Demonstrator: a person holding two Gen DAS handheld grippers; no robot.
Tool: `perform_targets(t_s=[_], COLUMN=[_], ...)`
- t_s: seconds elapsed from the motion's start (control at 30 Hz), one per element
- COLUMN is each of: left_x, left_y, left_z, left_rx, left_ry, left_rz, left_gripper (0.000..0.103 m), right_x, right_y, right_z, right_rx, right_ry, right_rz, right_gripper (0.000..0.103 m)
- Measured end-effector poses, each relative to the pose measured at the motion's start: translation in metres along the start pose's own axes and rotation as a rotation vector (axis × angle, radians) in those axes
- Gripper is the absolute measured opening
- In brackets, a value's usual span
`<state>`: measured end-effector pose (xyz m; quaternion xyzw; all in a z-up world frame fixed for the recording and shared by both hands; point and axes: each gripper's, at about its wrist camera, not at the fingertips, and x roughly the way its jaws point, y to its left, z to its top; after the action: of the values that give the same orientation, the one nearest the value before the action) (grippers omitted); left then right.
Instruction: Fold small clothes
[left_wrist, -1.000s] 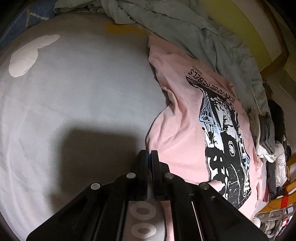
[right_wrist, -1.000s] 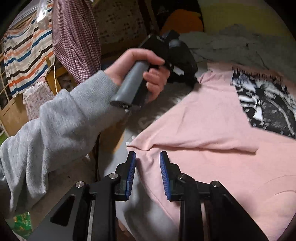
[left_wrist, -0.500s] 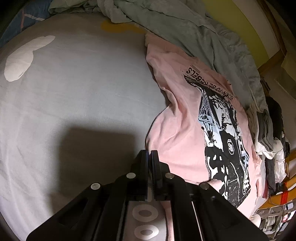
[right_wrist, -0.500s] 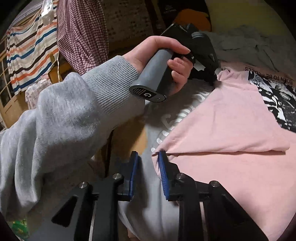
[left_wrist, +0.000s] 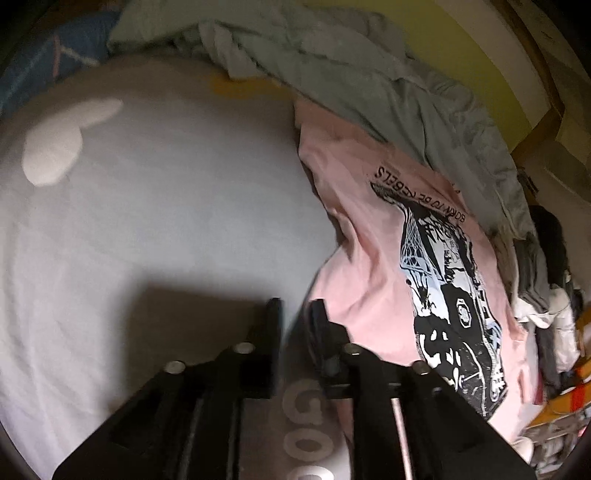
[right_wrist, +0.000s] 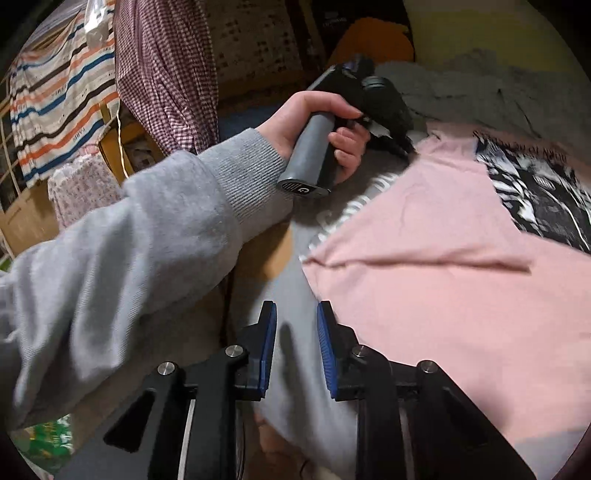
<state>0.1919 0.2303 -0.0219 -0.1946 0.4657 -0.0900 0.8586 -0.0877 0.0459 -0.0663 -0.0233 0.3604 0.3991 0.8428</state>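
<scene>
The left gripper (left_wrist: 293, 314) has just been opening, nothing between its jaws, beside the pink T-shirt (left_wrist: 373, 266). The right gripper (right_wrist: 293, 325) stands released over the grey bed sheet (right_wrist: 291, 280).

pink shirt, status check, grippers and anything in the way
Left gripper just opened, nothing clamped. Right gripper open over grey cloth, beside the edge of the pink shirt. Sleeve folded in, shirt lying flat. Grey-green sheet crowds its far edge.

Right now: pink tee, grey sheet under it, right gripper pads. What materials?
Pink tee: soft matte knit, likely cotton jersey; it creases limply. Grey sheet: smooth woven fabric, fine wrinkles. Pads: blue, ribbed, probably rubber or soft plastic.
</scene>
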Motion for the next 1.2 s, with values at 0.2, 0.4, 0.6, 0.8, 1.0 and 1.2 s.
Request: perform_targets(t_s=[0.2, 0.4, 0.6, 0.8, 1.0, 1.2], left_x=[-0.029, -0.077, -0.11, -0.103, -0.065, -0.026], left_y=[-0.032, -0.091, -0.147, -0.207, -0.285, -0.348], left_z=[-0.007, -0.051, -0.113, -0.145, -0.191, -0.241], left_rx=[0.166, 0.379, 0.441, 0.501, 0.601, 0.667], left_ry=[-0.148, -0.393, -0.493, -0.425, -0.278, -0.195], left_rz=[0.149, 0.228, 0.126, 0.02, -0.109, -0.202], left_gripper=[0.058, 0.074, 0.078, 0.078, 0.078, 0.078], right_x=[-0.063, -0.155, -0.235, -0.281, -0.296, -0.271], right_y=[-0.039, -0.116, -0.209, -0.284, -0.358, -0.42], right_z=[-0.006, -0.013, -0.031, -0.045, -0.04, -0.054], right_rx=[0.052, 0.118, 0.307, 0.47, 0.703, 0.976], right_ry=[-0.074, -0.179, -0.228, -0.205, -0.191, -0.109], right_rz=[-0.117, -0.402, -0.636, -0.701, -0.505, -0.238], right_gripper=[0.025, 0.025, 0.025, 0.025, 0.074, 0.074])
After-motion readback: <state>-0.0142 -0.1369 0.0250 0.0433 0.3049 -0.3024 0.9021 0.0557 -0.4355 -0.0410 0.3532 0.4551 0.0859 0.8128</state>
